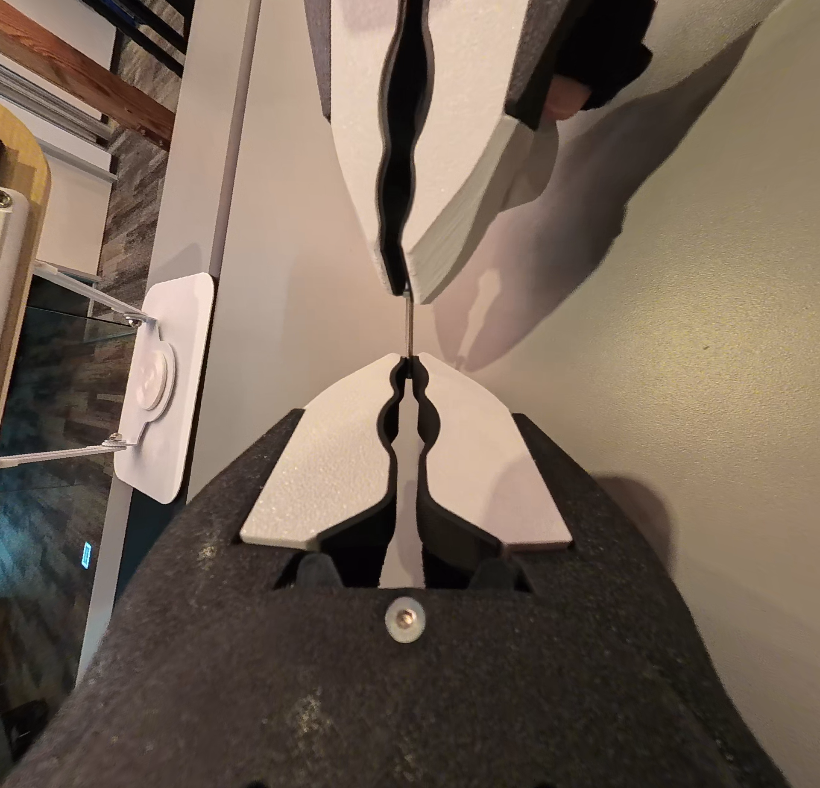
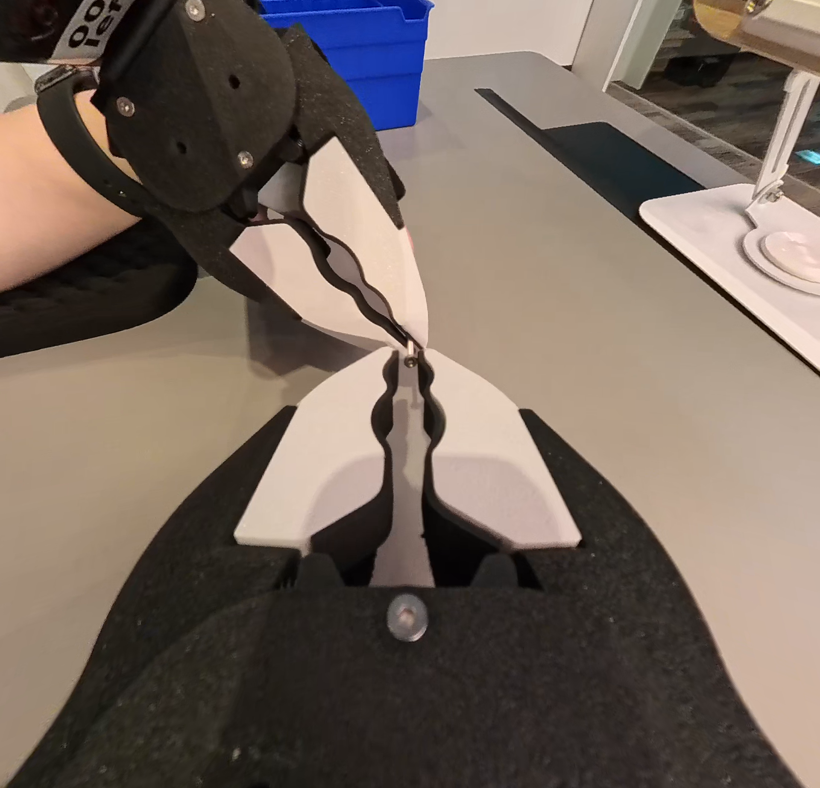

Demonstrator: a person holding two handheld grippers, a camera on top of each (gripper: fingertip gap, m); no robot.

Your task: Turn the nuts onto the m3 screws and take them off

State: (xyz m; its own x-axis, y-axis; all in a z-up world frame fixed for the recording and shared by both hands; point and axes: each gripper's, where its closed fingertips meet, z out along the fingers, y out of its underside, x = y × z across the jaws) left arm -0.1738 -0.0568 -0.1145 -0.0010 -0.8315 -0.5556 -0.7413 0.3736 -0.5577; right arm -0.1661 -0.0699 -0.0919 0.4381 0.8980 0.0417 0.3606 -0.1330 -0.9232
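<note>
A thin metal m3 screw (image 1: 410, 327) spans the short gap between my two grippers above the grey table (image 2: 532, 322). My left gripper (image 1: 407, 360) is shut on the screw's near end. My right gripper (image 1: 404, 291) comes in from above and is shut on a small metal piece at the far end. In the right wrist view this piece (image 2: 410, 362) shows a dark hole and looks like the nut. It sits between my right gripper's tips (image 2: 407, 358). The left gripper (image 2: 412, 342) reaches in from the upper left, tip to tip with the right one. The screw's head is hidden.
A blue compartment bin (image 2: 355, 25) stands at the table's far side. A white stand base (image 2: 710, 234) sits at the right edge, and also shows in the left wrist view (image 1: 164, 389). A person's forearm (image 2: 53, 198) rests on a black pad (image 2: 88, 287). My left and right fingertips are right by each other.
</note>
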